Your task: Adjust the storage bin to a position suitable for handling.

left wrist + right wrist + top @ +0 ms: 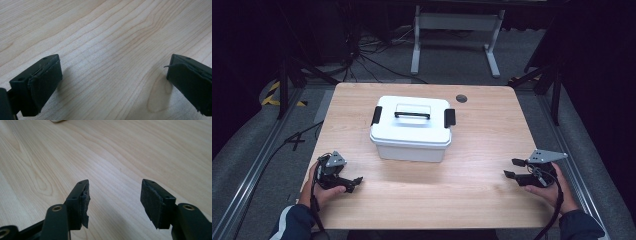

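Note:
A white plastic storage box (412, 129) stands shut in the middle of the wooden table (472, 190), with a black handle (412, 114) on its lid and a black latch (449, 118) at each end. My left gripper (352, 184) rests near the front left corner, held in a hand, jaws wide apart over bare wood (112, 72). Near the front right edge my right gripper (513, 168) points left toward the box, open with nothing between its pads (153, 202). Both grippers are well apart from the box.
A round grey grommet (461, 98) sits in the table's far right part. A white desk frame (457, 30) and cables (362, 55) lie on the floor beyond the table. Metal rails (257, 165) run along both sides.

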